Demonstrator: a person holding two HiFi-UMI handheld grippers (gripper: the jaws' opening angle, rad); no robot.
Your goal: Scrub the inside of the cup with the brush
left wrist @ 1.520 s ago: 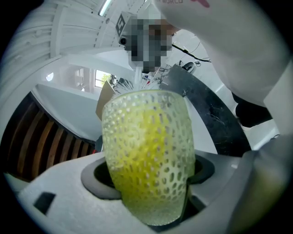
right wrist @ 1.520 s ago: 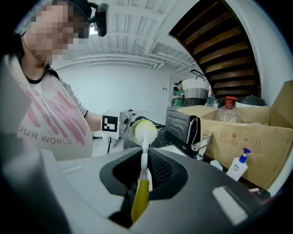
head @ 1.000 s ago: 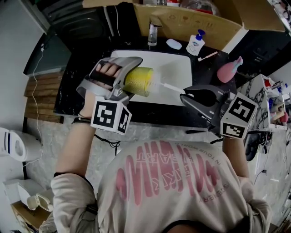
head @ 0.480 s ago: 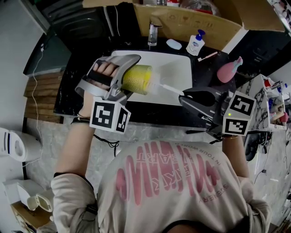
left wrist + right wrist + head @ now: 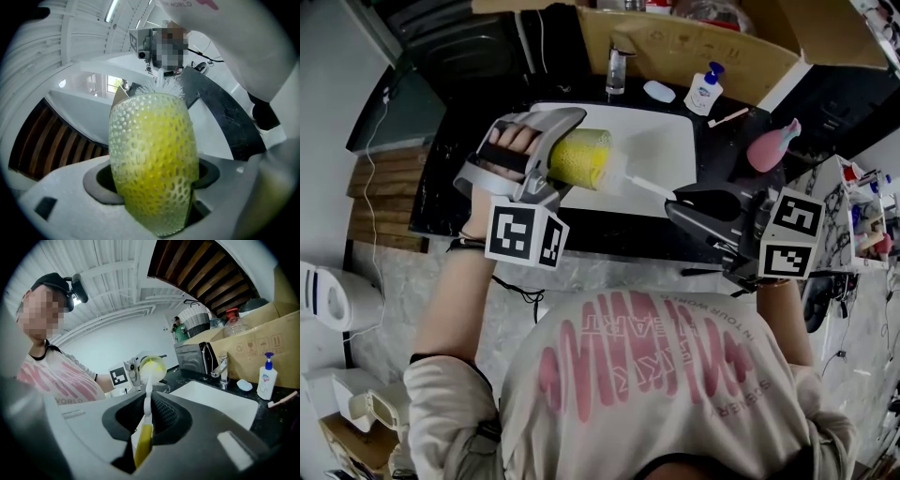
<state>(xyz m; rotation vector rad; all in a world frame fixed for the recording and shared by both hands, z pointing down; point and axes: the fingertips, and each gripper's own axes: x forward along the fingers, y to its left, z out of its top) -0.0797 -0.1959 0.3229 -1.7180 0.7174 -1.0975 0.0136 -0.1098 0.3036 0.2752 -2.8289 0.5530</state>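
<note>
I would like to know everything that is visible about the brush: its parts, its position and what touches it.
The brush has a thin white shaft, a yellow grip end and a round head of white bristles. The right hand-held gripper is shut on its handle. It lies nearly level above the sink. Its head sits in the mouth of the yellow cup, which the left hand-held gripper holds.

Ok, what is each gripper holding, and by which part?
Left gripper: the yellow dimpled cup, clamped across its side wall. Right gripper: the brush, clamped on its handle near the yellow end, bristles at the cup's mouth.
</note>
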